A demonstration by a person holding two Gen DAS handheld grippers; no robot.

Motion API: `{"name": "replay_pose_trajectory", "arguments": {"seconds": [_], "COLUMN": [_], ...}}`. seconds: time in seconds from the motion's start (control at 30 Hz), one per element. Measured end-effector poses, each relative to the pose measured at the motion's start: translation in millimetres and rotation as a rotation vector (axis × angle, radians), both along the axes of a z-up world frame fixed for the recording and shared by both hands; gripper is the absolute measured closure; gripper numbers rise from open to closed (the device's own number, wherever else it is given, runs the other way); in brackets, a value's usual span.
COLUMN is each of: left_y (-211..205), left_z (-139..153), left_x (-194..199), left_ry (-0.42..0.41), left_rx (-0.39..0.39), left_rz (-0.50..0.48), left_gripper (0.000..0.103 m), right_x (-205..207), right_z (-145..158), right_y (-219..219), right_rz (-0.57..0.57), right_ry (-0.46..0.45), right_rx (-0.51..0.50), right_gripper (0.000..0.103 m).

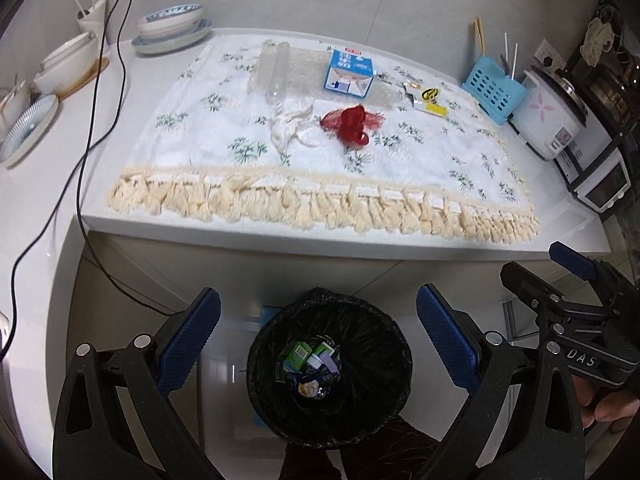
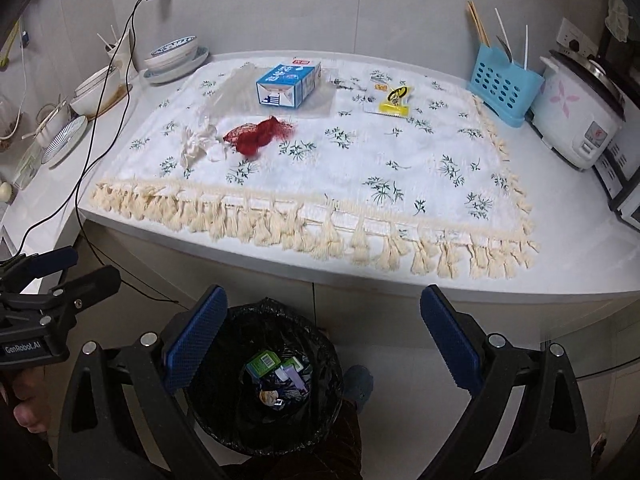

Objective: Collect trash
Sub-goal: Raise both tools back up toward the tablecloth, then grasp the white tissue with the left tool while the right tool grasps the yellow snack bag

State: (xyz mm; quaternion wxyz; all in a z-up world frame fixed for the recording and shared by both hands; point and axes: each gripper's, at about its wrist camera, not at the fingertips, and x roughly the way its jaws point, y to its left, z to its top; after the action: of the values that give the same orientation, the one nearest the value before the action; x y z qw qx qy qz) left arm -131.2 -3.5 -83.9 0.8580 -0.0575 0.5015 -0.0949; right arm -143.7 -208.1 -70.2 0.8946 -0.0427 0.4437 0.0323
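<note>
A black-lined trash bin stands on the floor in front of the counter, with several small cartons and wrappers inside. On the floral cloth lie a red mesh net, a crumpled white tissue, a blue-white milk carton, a clear plastic bottle on bubble wrap, and yellow snack wrappers. My left gripper is open and empty above the bin. My right gripper is open and empty, just right of the bin.
Stacked bowls and plates stand at the back left with a black cable. A blue utensil basket and a white rice cooker stand at the right. The counter edge overhangs the floor.
</note>
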Motion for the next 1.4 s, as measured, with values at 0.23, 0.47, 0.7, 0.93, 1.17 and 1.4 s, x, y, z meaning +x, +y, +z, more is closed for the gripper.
{"name": "replay_pose_trajectory", "arguments": {"seconds": [0.23,0.47,0.7,0.93,1.17,1.4], "left_y": [-6.4,-9.9,0.8,7.4,12.9,10.3], "left_z": [14.7,13.9,0.5,-14.1,-37.0,-58.5], "left_x": [21.7,52.2,99.2,147.9,189.1,213.4], "left_ry": [-0.001,0.019,0.066,0.099,0.155,0.207], "left_rx": [0.021,0.053,0.063,0.089,0.104,0.114], "left_rz": [0.001,0.015,0.083,0.132,0.167,0.166], "left_gripper": [0.007,0.007,0.007,0.008,0.013,0.028], "right_x": [16.9,47.2,86.7,145.4,219.2,294.7], "right_z": [19.3,21.0,19.0,16.3,11.4,-3.1], "right_y": [-14.4,-34.1,-41.5,-54.9,-77.8,-102.1], "right_rz": [-0.003,-0.010,0.023,0.034,0.029,-0.015], "right_ry": [-0.013,0.006,0.031,0.063,0.099,0.182], "right_rx": [0.001,0.011,0.015,0.011,0.003,0.040], "right_gripper": [0.010,0.010,0.010,0.011,0.013,0.018]}}
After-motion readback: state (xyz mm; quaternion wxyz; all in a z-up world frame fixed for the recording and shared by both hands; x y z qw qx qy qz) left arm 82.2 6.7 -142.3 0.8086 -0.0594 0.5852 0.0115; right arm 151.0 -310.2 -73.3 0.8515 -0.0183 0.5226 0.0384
